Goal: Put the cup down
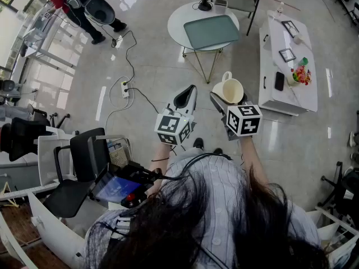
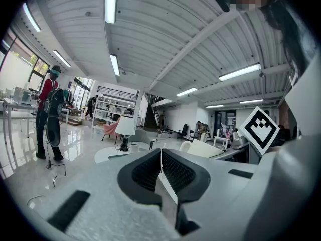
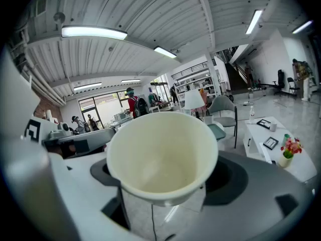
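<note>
Carry phase: cup (image 3: 163,154) sits clamped between the wide-set jaws of the right gripper (image 1: 223,101), mouth tipped back toward that gripper's camera, in the air over floor (image 1: 162,60) with no support beneath. Left gripper (image 1: 185,98) hangs just beside, jaws pressed together on nothing. Setting down is judged not yet begun; the next move calls for reaching a support, such as the round table (image 1: 175,21) or white table (image 1: 303,97) farther off, and levelling the cup before release.

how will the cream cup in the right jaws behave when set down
The cream flared cup with a handle looks empty, so probably light. It narrows towards its base, so it may tip if landed tilted. It seems rigid and smooth, so possibly slippery and chippable.
</note>
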### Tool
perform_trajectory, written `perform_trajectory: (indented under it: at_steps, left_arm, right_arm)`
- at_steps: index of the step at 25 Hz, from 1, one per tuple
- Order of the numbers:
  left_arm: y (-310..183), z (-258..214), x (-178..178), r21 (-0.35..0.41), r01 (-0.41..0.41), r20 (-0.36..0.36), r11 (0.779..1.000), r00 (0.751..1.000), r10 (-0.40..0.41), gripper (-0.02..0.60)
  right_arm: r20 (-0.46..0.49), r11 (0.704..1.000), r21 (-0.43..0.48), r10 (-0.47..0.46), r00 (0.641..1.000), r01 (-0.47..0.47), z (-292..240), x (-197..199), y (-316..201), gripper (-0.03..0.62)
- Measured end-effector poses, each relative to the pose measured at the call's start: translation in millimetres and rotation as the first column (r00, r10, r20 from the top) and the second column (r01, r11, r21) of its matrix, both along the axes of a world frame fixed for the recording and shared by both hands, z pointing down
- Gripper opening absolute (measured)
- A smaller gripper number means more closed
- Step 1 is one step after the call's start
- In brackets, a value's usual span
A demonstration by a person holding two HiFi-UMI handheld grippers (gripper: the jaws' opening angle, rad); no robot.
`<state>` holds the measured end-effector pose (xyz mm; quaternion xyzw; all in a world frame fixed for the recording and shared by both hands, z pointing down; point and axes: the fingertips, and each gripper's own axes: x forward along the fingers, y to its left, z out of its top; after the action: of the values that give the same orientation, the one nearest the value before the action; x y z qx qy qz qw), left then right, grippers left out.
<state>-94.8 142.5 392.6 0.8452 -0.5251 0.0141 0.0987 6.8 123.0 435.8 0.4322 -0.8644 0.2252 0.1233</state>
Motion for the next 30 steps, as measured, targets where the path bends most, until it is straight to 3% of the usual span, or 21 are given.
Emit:
perform_trajectory:
  at_steps: [6,30]
  left_arm:
    - [-2,2,7,0.002,-0.030,0.049,1.000,0.998,0.029,0.018]
    - [-15,28,-16,-0.064,-0.094,0.080,0.993,0.992,0.099,0.018]
  right_arm:
    - [-0.010,1.000,0.006,-0.003,1.000,0.003,0,-3,-2,0.419]
    - [-0.023,0.999,-0.026,0.021,0.999,-0.022,13,-35,-10,0.420]
